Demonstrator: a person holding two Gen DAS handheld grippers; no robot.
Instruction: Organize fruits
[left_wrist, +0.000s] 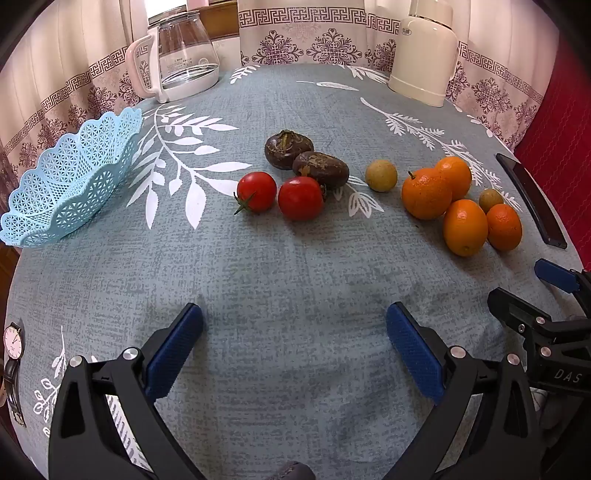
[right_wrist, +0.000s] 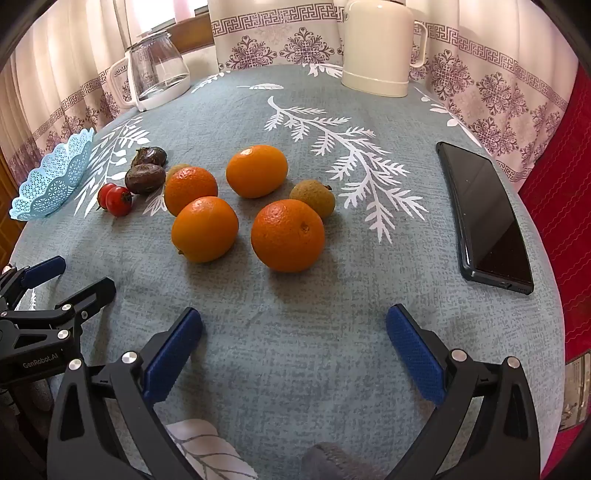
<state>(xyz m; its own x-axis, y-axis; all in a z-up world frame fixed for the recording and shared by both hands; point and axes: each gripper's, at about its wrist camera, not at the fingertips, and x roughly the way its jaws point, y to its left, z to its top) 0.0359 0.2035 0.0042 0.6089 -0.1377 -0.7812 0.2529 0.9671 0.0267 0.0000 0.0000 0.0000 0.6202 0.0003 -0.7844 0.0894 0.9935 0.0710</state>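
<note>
Several oranges (right_wrist: 287, 235) lie grouped on the grey-blue tablecloth, seen at the right in the left wrist view as oranges (left_wrist: 426, 193). Two red tomatoes (left_wrist: 300, 198) and two dark brown fruits (left_wrist: 320, 169) sit mid-table. A small yellow-green fruit (left_wrist: 381, 175) lies between the groups, and another (right_wrist: 313, 197) rests among the oranges. A light blue lattice basket (left_wrist: 70, 177) stands at the left, with nothing visible inside. My left gripper (left_wrist: 294, 345) is open over bare cloth, near the table's front. My right gripper (right_wrist: 294, 345) is open too, short of the oranges.
A glass kettle (left_wrist: 184, 51) stands at the back left and a cream thermos jug (right_wrist: 376, 48) at the back right. A black phone (right_wrist: 484, 218) lies near the right edge. A wristwatch (left_wrist: 13, 365) rests at the left edge. Patterned curtains hang behind the round table.
</note>
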